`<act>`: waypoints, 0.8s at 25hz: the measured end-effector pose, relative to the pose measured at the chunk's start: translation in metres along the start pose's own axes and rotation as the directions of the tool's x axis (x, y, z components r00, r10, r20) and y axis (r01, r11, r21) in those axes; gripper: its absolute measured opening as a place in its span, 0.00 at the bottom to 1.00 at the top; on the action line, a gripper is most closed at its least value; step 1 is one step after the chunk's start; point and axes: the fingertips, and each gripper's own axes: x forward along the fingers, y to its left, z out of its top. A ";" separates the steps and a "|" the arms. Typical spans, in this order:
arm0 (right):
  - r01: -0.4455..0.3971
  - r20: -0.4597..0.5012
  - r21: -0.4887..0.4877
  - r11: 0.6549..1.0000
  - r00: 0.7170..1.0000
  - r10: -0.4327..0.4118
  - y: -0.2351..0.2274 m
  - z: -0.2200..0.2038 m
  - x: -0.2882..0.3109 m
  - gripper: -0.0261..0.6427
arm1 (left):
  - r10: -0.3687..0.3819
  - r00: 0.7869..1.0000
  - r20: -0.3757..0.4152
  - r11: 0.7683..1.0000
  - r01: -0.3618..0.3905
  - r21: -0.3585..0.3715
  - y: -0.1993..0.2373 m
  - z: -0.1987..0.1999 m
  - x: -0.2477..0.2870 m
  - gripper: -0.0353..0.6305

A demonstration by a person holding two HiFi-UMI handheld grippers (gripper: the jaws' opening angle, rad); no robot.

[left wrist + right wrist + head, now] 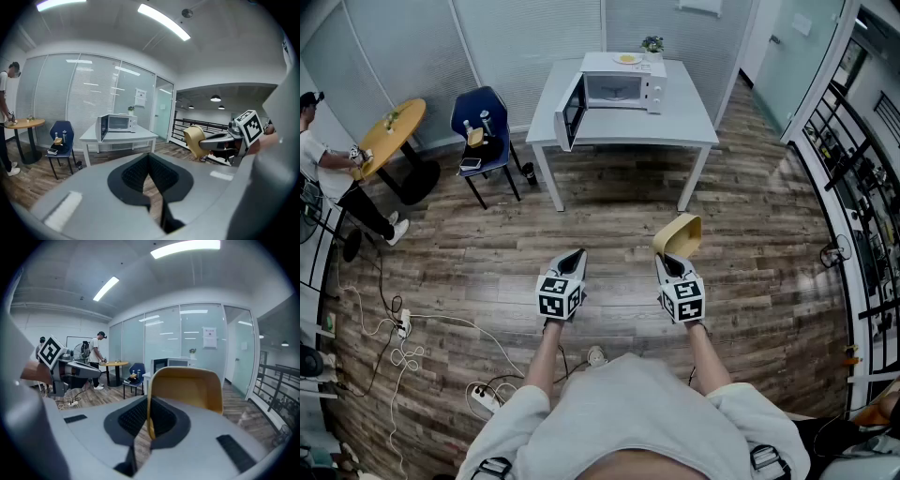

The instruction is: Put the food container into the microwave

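Pinching the yellow food container [187,387] by one thin side wall, the right gripper [149,414] has its jaws nearly all the way together, with only that wall between the dark pads. The container is tipped up on its side, so its open inside faces back toward the gripper. In the head view it sticks up in the air just past the tip of the right gripper [667,261], above the wood floor [609,225].

The left gripper [150,161] has its jaws closed on each other, and nothing is between them. It is held level with the right one, side by side and a little apart from it.

The microwave [614,91] sits on a white table [694,127] across the room, well apart from the container. Its door [572,114] hangs wide open on the left side.

A blue chair [483,117] with small things on its seat stands to the left of the table. Farther left, a person [319,155] stands beside a round yellow table [392,131].
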 end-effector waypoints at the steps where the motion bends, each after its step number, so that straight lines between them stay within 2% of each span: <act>1: 0.000 -0.002 0.000 1.000 1.000 0.000 -0.002 0.000 -0.001 0.07 | 0.000 1.000 -0.002 1.000 0.000 0.000 -0.002 0.000 0.001 0.07; 20: -0.032 -0.009 -0.009 0.999 0.999 0.032 -0.038 -0.016 -0.010 0.07 | 0.020 1.000 -0.019 1.000 -0.020 -0.008 -0.033 -0.007 0.026 0.07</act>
